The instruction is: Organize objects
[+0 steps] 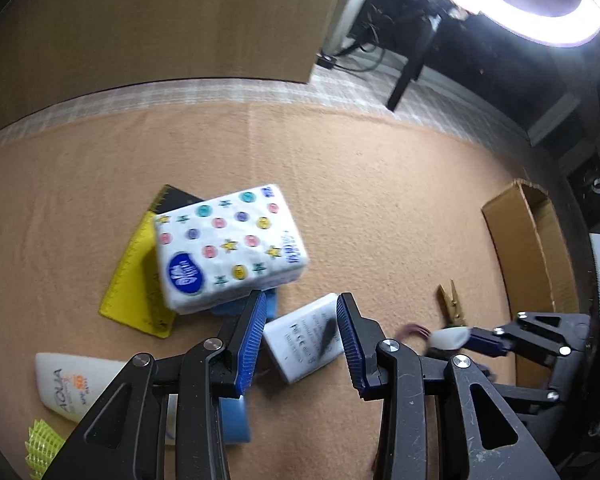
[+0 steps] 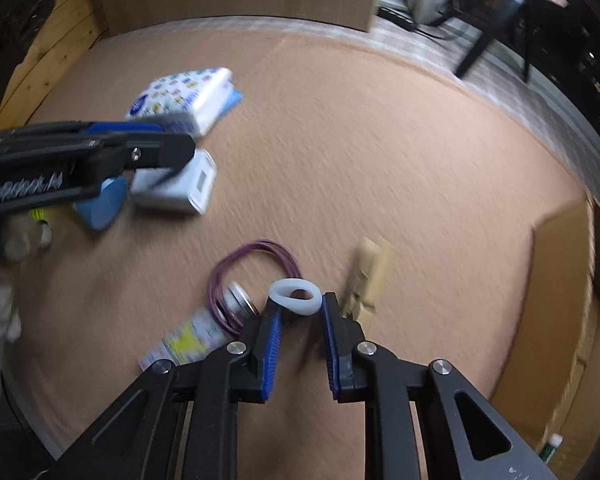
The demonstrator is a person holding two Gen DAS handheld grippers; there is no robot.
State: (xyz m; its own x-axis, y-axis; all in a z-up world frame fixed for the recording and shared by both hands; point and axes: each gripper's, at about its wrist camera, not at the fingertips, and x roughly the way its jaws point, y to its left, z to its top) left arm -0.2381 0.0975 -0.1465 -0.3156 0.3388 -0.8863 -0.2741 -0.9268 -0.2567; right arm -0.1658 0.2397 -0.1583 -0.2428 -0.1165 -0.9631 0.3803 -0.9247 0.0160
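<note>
White ring [image 2: 296, 300] is pinched between the fingertips of the right tool [image 2: 300, 316], whose blue pads are drawn narrow on it and press it into an oval just above the bench [image 2: 380, 140]. Just left of it a loop of purple rubber bands [image 2: 252, 256] is draped over the metal lid of a small bottle [image 2: 196, 336] lying on its side. A wooden clothespin [image 2: 370, 280] is seen just right of the tool's tip, and an open cardboard box [image 2: 560, 300] is set at the bench's right edge.

The left tool [image 1: 302, 312] is closed narrowly on a white rectangular box [image 1: 300, 340], a ribbed pad meeting each of its sides. Just beyond its left finger a tissue pack [image 1: 230, 248] printed with coloured dots and stars is laid partly over a yellow ruler [image 1: 134, 280]. Nearer the camera, on the left, a white sunscreen tube [image 1: 72, 388] is laid flat, its blue cap [image 1: 234, 420] half hidden behind the left finger. The right tool is seen from this side at the lower right, well apart from the tissue pack.
</note>
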